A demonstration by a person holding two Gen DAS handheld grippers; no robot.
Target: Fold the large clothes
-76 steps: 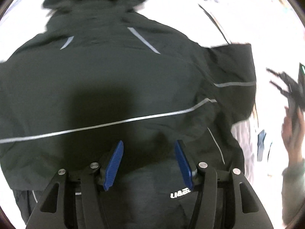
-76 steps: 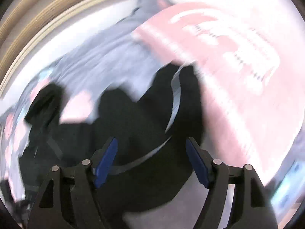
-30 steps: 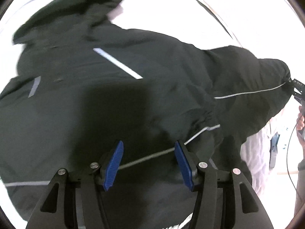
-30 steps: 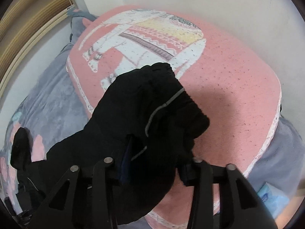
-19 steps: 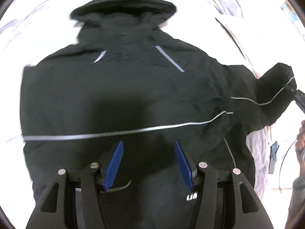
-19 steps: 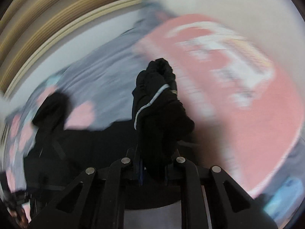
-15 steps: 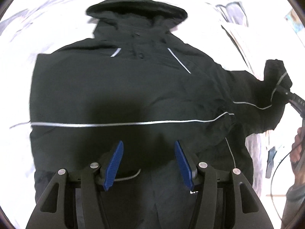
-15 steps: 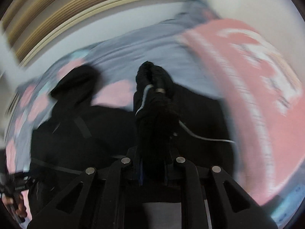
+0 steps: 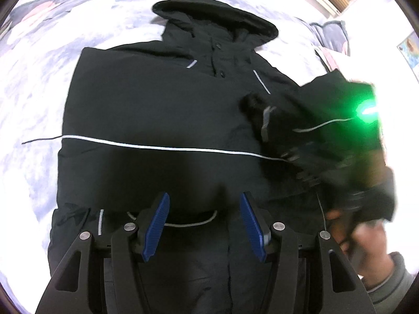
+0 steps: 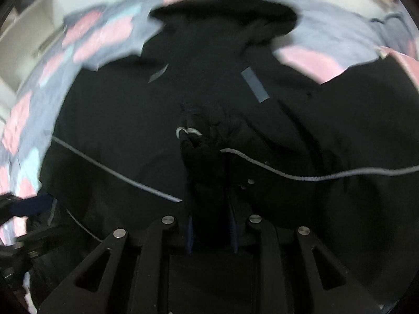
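The black jacket (image 9: 157,110) lies flat on the patterned bedspread (image 9: 39,83), hood farthest from me. My left gripper (image 9: 204,225) hovers spread and empty over its hem. My right gripper (image 10: 210,233) has the sleeve cuff (image 10: 201,141) between its loosening, opening jaws (blurred) above the jacket's chest.

Both cameras ride just behind their fingers and look steeply down onto the bed (image 9: 47,83). The left wrist view hangs above the hem of the black jacket (image 9: 146,110), facing toward its hood (image 9: 209,13) at the bed's far edge, and takes in nearly the whole garment. The right wrist view sits closer, blurred, facing the same hood. Both share the jacket's chest with its pale stripe, and the patterned bedcover (image 10: 86,39).
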